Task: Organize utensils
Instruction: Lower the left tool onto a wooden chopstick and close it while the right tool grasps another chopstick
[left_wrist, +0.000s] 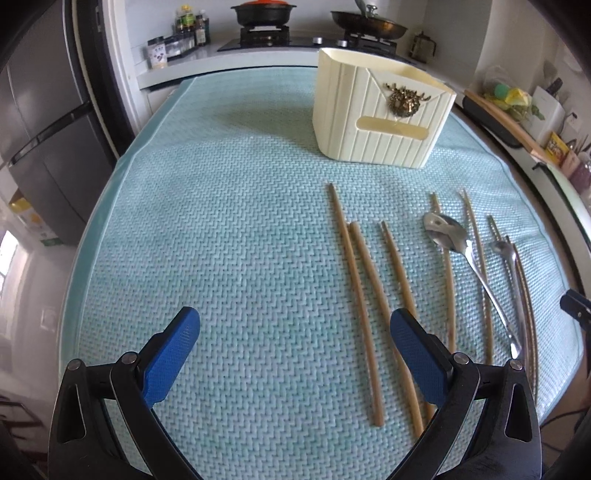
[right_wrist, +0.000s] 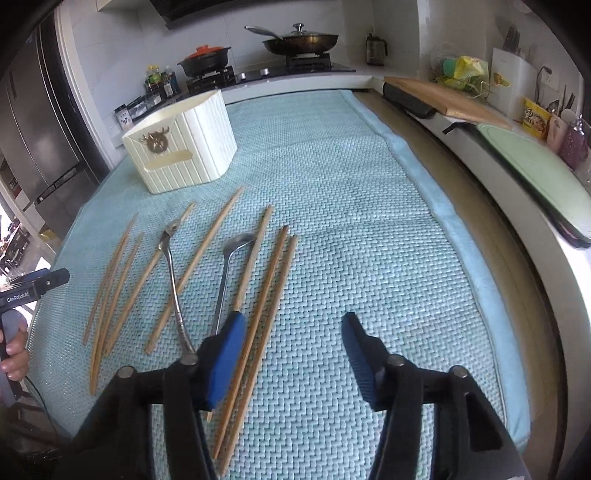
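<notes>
Several wooden chopsticks (left_wrist: 354, 284) (right_wrist: 199, 258) and two metal spoons (left_wrist: 469, 258) (right_wrist: 173, 273) lie side by side on a light blue woven mat (left_wrist: 221, 221) (right_wrist: 351, 221). A cream ribbed utensil holder (left_wrist: 380, 110) (right_wrist: 181, 144) with a brass emblem stands at the far end. My left gripper (left_wrist: 295, 321) is open and empty, just left of the chopsticks. My right gripper (right_wrist: 293, 325) is open and empty; its left finger (right_wrist: 225, 362) hangs over the rightmost chopsticks (right_wrist: 266, 295).
A stove with a black pot (left_wrist: 264, 13) and a frying pan (left_wrist: 369, 22) sits behind the mat. A fridge (left_wrist: 44, 122) stands at left. A wooden cutting board (right_wrist: 447, 99) and counter clutter lie along the right.
</notes>
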